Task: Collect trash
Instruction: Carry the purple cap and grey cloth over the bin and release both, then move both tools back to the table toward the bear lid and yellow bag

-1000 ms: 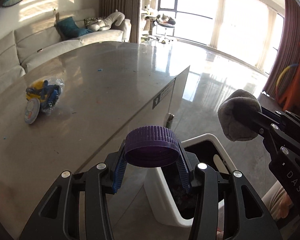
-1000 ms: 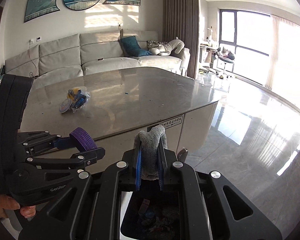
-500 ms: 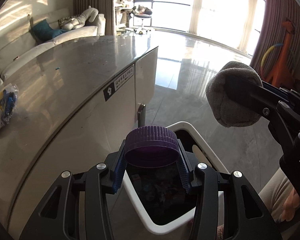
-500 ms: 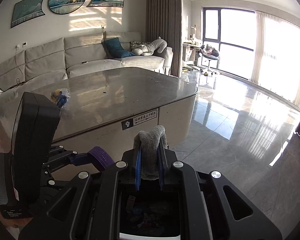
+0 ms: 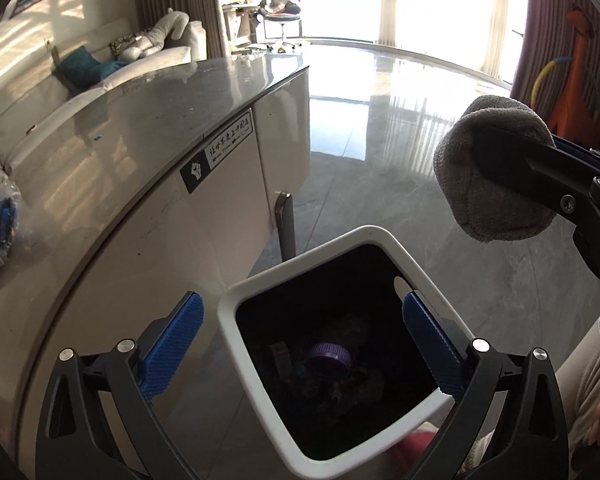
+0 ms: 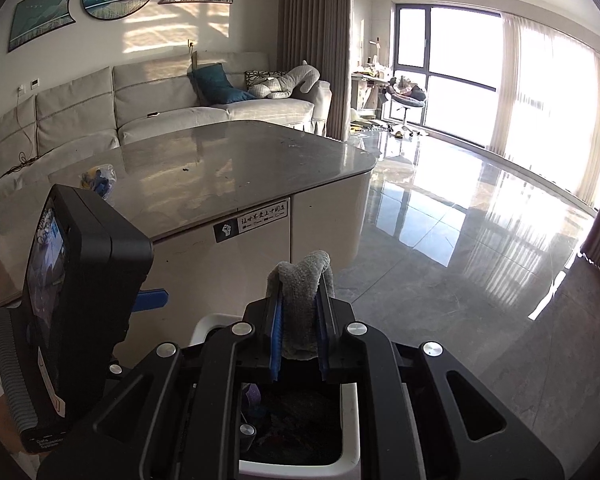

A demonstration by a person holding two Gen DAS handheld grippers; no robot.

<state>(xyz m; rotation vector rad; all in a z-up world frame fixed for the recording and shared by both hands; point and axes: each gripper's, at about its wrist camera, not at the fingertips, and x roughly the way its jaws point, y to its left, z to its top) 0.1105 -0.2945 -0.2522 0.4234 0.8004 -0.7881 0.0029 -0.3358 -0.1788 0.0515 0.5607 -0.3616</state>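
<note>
A white trash bin with a dark inside stands on the floor beside the table. My left gripper is open and empty right above it. A purple bottle cap lies inside the bin among other trash. My right gripper is shut on a grey cloth and holds it over the bin. The cloth also shows at the right of the left wrist view. A clear bag of blue and yellow trash lies on the table top; it also shows in the left wrist view.
The grey stone table with white sides stands left of the bin. Glossy grey floor stretches to the right toward the windows. A grey sofa lies behind the table. An orange toy stands at the far right.
My left gripper opened and the purple cap dropped into the bin. Both grippers moved further over the bin. The right gripper still holds the cloth.
</note>
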